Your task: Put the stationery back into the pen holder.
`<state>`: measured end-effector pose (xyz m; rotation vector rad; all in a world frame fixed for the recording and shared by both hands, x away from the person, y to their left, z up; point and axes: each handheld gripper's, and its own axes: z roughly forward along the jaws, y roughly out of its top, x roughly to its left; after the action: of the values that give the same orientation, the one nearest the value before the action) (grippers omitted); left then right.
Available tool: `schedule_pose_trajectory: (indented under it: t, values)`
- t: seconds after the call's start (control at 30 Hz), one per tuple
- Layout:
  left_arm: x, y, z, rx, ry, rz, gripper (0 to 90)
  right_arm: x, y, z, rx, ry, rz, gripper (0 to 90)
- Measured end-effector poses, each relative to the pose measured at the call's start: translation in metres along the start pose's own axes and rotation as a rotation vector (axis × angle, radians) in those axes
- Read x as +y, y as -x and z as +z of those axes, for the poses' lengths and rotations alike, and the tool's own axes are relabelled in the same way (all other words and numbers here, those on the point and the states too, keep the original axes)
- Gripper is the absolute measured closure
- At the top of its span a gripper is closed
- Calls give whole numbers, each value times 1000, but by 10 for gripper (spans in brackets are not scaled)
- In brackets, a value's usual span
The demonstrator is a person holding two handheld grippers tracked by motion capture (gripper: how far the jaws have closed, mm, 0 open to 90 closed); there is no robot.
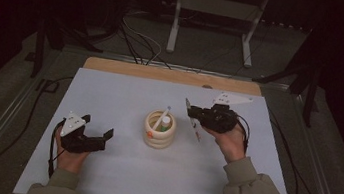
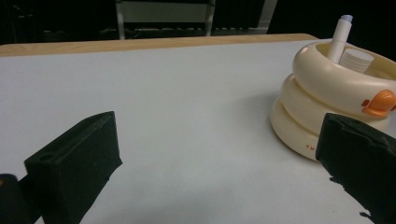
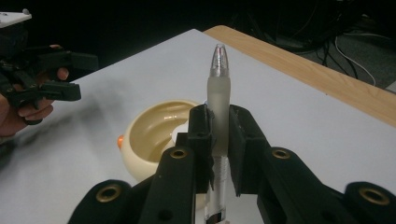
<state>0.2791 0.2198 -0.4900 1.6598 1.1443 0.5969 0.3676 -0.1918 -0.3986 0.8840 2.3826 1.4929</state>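
Note:
A cream ringed pen holder [image 1: 159, 130] with an orange duck bill stands at the middle of the white table [image 1: 124, 96]; a white pen [image 1: 162, 118] and a white capped tube lean inside it. My right gripper [image 1: 189, 110] hovers just right of the holder, shut on a translucent pen [image 3: 218, 107] that sticks up between its jaws. The holder [image 3: 154, 137] lies below and beyond those jaws. My left gripper [image 1: 98, 126] rests low at the table's left, open and holding nothing. From its own camera the holder [image 2: 334, 100] sits to the right past the right jaw.
A wooden strip [image 1: 173, 75] edges the table's far side. Behind it a white metal stand [image 1: 216, 17] and cables [image 1: 137, 42] lie on the dark floor. Bare white tabletop spreads between the left gripper and the holder.

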Motion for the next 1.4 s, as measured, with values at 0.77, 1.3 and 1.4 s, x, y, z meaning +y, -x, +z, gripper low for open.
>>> schedule_pose_trajectory:
  t: [0.77, 1.3, 1.4]
  values:
    - [0, -1, 0, 2, 1, -7, 4, 18, -8, 10, 9, 31, -4, 810]
    - [-1, -2, 1, 2, 0, -11, 4, 26, -11, 22, 16, 65, 6, 809]
    - [-1, -2, 1, 4, -1, -12, 4, 28, -13, 24, 20, 72, 1, 809]
